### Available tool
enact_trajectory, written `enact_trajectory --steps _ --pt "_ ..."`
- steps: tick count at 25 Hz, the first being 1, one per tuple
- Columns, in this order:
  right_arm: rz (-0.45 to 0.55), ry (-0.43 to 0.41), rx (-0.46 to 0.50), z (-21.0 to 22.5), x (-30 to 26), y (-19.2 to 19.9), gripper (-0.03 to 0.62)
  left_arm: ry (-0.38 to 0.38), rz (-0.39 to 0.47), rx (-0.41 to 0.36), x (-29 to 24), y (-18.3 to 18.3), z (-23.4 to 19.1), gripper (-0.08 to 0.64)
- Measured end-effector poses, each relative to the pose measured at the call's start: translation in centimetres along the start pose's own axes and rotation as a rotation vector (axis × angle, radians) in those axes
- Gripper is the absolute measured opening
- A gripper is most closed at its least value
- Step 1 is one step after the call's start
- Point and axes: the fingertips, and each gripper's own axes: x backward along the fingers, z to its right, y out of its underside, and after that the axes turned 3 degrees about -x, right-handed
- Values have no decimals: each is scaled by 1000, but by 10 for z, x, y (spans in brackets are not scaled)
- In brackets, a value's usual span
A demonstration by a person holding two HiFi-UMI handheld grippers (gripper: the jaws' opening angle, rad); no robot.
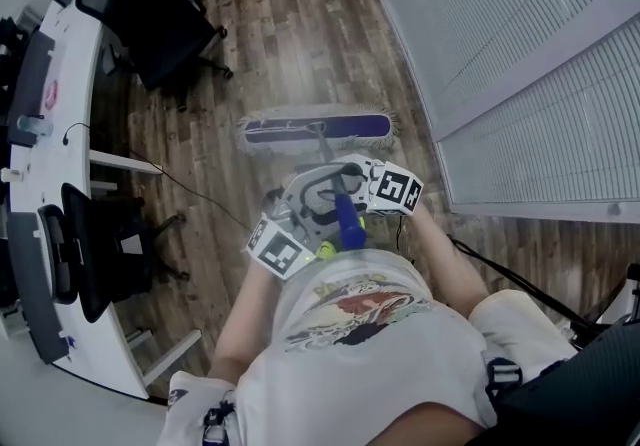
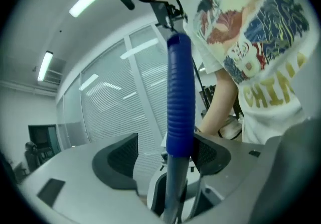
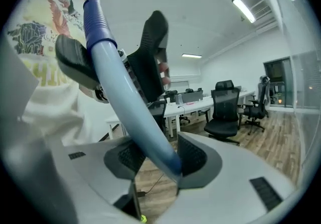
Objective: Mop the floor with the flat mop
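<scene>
The flat mop's purple head [image 1: 318, 127] with its white fringe lies on the wooden floor ahead of me. Its handle [image 1: 323, 146] rises to a ribbed blue grip [image 1: 349, 222] between both grippers. My left gripper [image 1: 330, 231] comes in from the left. In the left gripper view the left gripper [image 2: 164, 156] has the blue grip [image 2: 179, 102] against the right pad, while the left pad [image 2: 118, 160] stands apart from it. My right gripper [image 1: 340, 182] sits just above; in the right gripper view the right gripper [image 3: 159, 156] is shut on the pale blue pole [image 3: 135, 117], which crosses it slantwise.
A long white desk [image 1: 60, 184] runs down the left with black office chairs [image 1: 150, 9] beside it, one [image 1: 95, 254] close by. A thin cable [image 1: 200, 192] trails across the floor. A wall of blinds [image 1: 520, 64] bounds the right. Black gear [image 1: 580, 384] sits at bottom right.
</scene>
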Motion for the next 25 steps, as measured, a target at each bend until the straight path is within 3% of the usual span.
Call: enact_trajectory --steps 3,8,10,11,20,25 --pt "2 24 -12 -4 -9 5 176 -4 70 18 25 -24 7 285" --pt "7 45 -23 -29 -20 13 178 47 106 -72 37 -62 41 272" --pt "39 75 -43 -35 -25 14 181 70 86 -125 41 -68 56 110" --pt "53 89 -52 -38 -26 14 183 75 76 -133 44 -68 63 104" --pt "68 144 -95 -84 -27 57 196 126 154 -4 57 -62 136 104" --pt "93 140 -90 -63 -23 45 198 73 198 40 49 -62 107 106"
